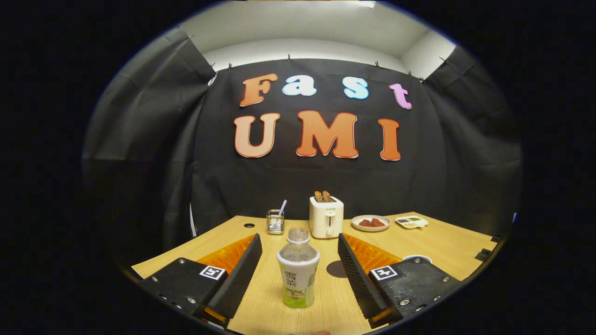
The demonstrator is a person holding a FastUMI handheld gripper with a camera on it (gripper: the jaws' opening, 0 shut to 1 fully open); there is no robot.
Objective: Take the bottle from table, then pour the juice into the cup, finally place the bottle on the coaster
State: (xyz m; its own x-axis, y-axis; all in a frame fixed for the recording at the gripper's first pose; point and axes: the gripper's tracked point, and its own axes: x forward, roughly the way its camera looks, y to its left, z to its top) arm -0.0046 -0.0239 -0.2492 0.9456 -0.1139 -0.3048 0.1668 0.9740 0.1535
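No text reads clearly — the labelled bottle (298, 275) stands between spread tongs (299, 238).

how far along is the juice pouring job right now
Nothing is done yet. The bottle stands upright on the table, cap off, between the open gripper fingers, neither touching it. In hand: closing in for the grasp. Left: grip, pour into the cup whose rim shows beside the right finger, then set the bottle on the dark coaster.

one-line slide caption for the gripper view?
Open gripper straddles the upright bottle on the table, fingers clear; toaster beyond.
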